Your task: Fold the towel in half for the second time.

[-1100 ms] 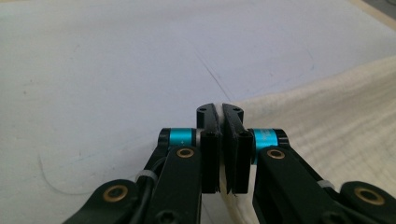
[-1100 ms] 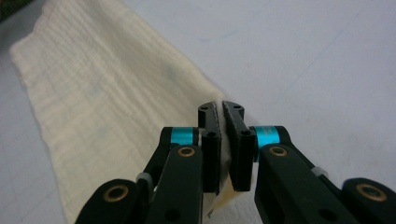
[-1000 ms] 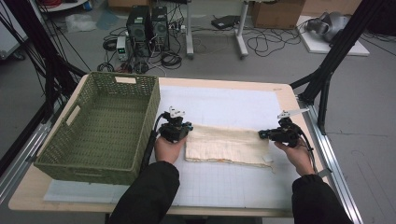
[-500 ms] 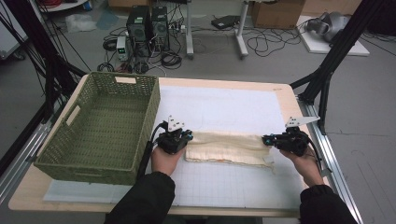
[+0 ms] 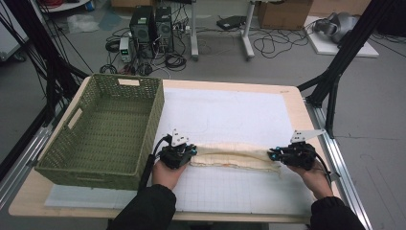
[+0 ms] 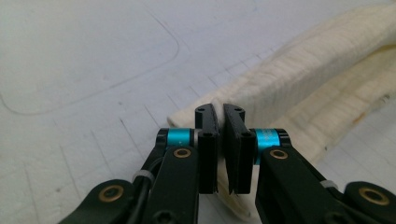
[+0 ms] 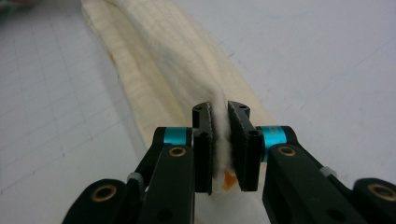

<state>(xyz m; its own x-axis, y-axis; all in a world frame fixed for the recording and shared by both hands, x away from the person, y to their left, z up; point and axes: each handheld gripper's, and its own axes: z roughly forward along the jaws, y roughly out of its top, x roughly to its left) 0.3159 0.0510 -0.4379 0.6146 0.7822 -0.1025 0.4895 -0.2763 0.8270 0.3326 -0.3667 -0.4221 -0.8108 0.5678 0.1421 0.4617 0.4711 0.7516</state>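
While both grippers meet a folded cream cloth (image 5: 233, 158), it lies as a long soft roll on the white gridded mat (image 5: 230, 191).

From the high view, the left gripper (image 5: 189, 154) sits at the cloth's nine o'clock end and the right gripper (image 5: 274, 154) at its three o'clock end; a green woven basket (image 5: 103, 132) stands at ten o'clock. Along the left gripper view, its black jaws have just been opening, a thin gap showing, ribbed cloth lying beyond and beneath them. Along the right gripper view, the parting jaws have a fluffy fold with an orange mark (image 7: 228, 179) between them.
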